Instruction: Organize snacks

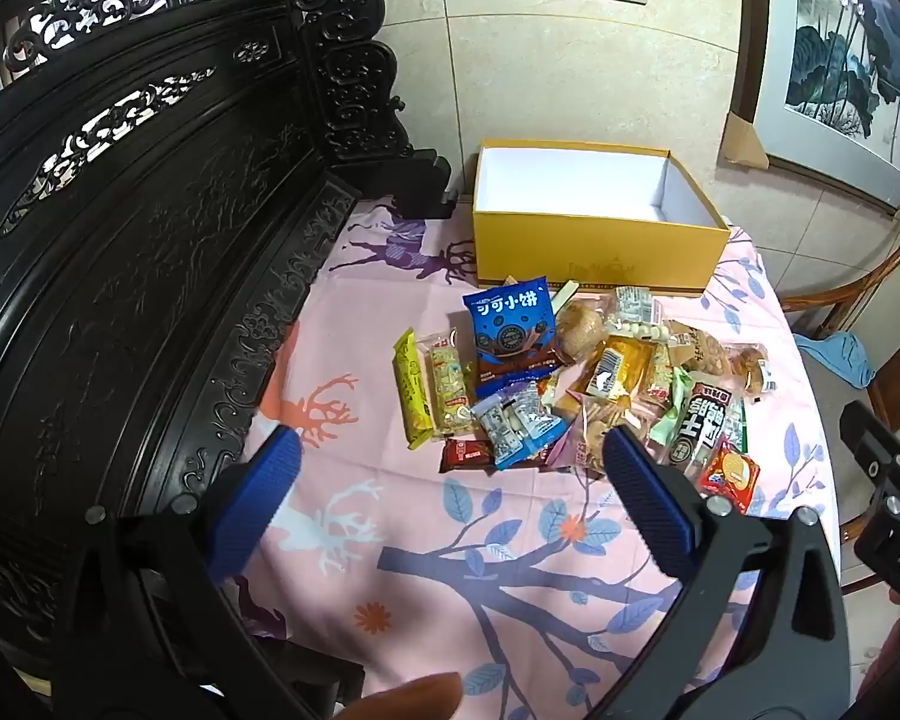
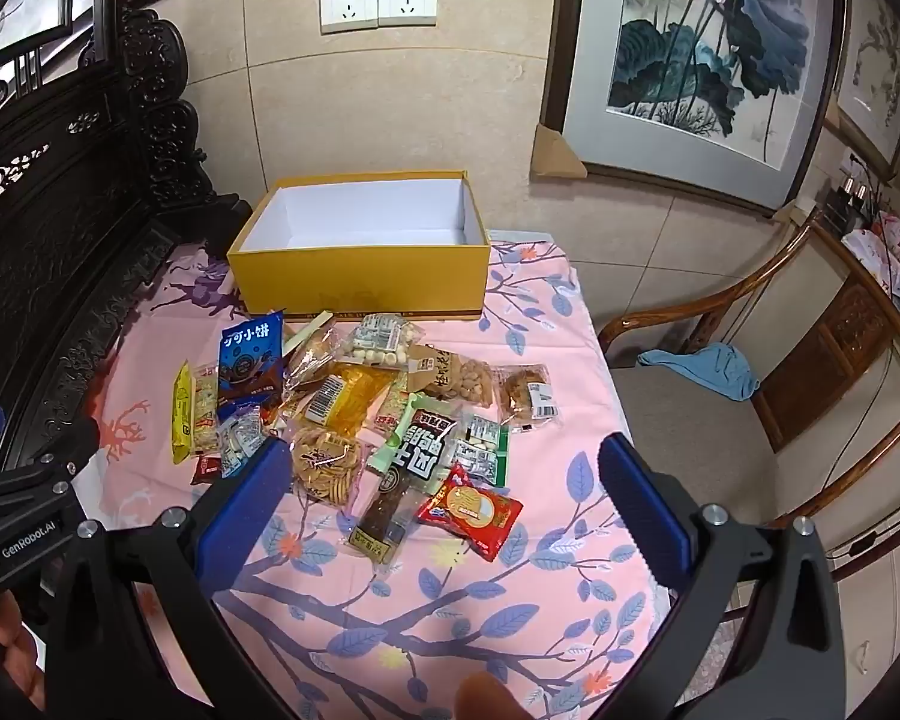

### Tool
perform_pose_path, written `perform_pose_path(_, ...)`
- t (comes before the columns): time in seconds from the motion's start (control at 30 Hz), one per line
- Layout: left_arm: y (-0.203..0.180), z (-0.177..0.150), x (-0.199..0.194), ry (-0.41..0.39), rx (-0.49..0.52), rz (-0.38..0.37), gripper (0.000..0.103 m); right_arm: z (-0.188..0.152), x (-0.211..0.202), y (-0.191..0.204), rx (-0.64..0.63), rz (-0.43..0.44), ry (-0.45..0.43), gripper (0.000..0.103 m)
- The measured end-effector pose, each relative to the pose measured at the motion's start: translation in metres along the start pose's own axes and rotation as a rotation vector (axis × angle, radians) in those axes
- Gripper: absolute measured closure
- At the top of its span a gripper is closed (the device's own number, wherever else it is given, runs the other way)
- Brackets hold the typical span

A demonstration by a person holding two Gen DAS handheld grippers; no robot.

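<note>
Hard to read: most wrappers in the snack pile [image 2: 366, 402], overlapped and glare-struck, with several packets half buried under neighbours. Cut off at the lower frame edge: a fingertip in each wrist view. Barely seen in the left wrist view: the right gripper, only a black edge at the far right.

Left gripper [image 1: 450, 480]: jaws spread wide, nothing between them, tilted down over the floral pink tablecloth [image 1: 510, 600]. Pile ahead of it and slightly right; brown chocolate bar [image 1: 465, 456] and red round-cracker packet [image 1: 729, 477] nearest its fingertips, not touching.

Right gripper [image 2: 444, 477]: likewise fully spread and empty. Red cracker packet [image 2: 471, 510] and dark jerky stick pack [image 2: 411, 474] lying between its blue pads [image 2: 642, 510], apart from both.

Beyond the pile, at the wall end of the cloth: open yellow box [image 2: 360, 282], white inside, empty, blue cookie bag [image 2: 252, 360] just before it.
</note>
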State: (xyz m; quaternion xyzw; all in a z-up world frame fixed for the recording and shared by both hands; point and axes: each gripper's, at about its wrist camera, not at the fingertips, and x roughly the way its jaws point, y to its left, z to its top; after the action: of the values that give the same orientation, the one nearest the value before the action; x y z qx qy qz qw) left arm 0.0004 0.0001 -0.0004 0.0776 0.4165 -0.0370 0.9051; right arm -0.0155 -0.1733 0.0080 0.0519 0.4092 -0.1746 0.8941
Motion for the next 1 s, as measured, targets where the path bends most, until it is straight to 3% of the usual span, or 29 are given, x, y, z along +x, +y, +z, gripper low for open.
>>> perform_pose_path(1.0, -0.0011, 0.0023, -0.0004, -0.008, -0.004, -0.013, 0.002, 0.0014, -0.0026, 0.0025, -0.001, 0.001, -0.006, 0.001)
